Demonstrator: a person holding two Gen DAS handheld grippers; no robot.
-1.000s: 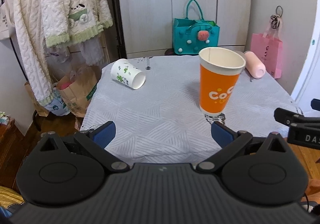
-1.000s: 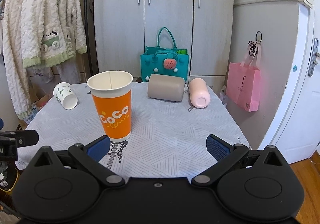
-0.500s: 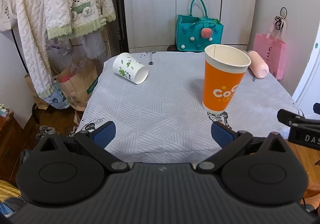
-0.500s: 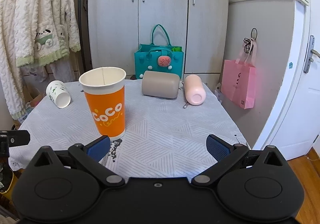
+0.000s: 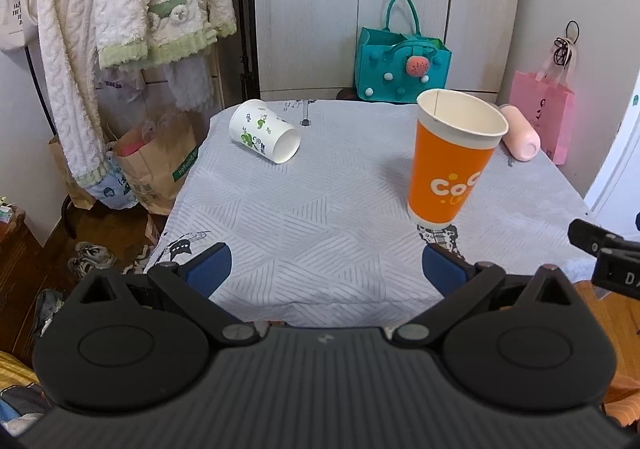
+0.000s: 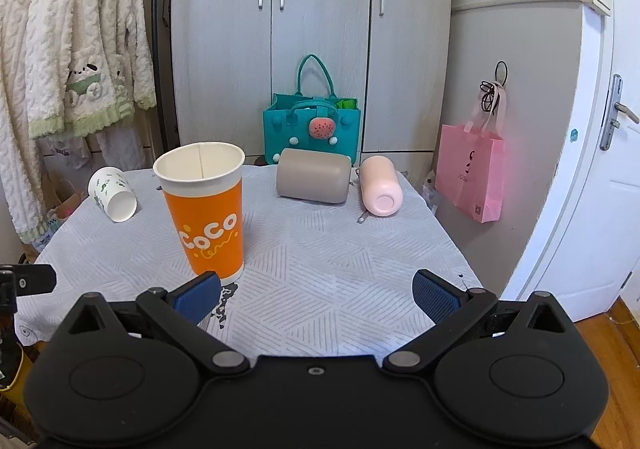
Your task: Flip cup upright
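Observation:
An orange paper cup (image 5: 448, 165) stands upright on the grey tablecloth (image 5: 320, 217); it also shows in the right wrist view (image 6: 208, 217). A white cup with green print (image 5: 264, 136) lies on its side at the far left, mouth toward me, and shows in the right wrist view (image 6: 112, 193). A taupe cup (image 6: 314, 181) and a pink cup (image 6: 380, 191) lie on their sides at the back. My left gripper (image 5: 326, 267) is open and empty over the near table edge. My right gripper (image 6: 316, 295) is open and empty, its left finger just in front of the orange cup.
A teal bag (image 6: 312, 129) stands behind the table by the cupboard. A pink bag (image 6: 470, 169) hangs at the right wall. Fleece clothes (image 5: 132, 9) hang at the left above a brown paper bag (image 5: 156, 165). A door (image 6: 600, 169) is at the right.
Both grippers have drawn back and risen a little from the table; the cups look farther away. The cups have not moved. Both grippers stay open.

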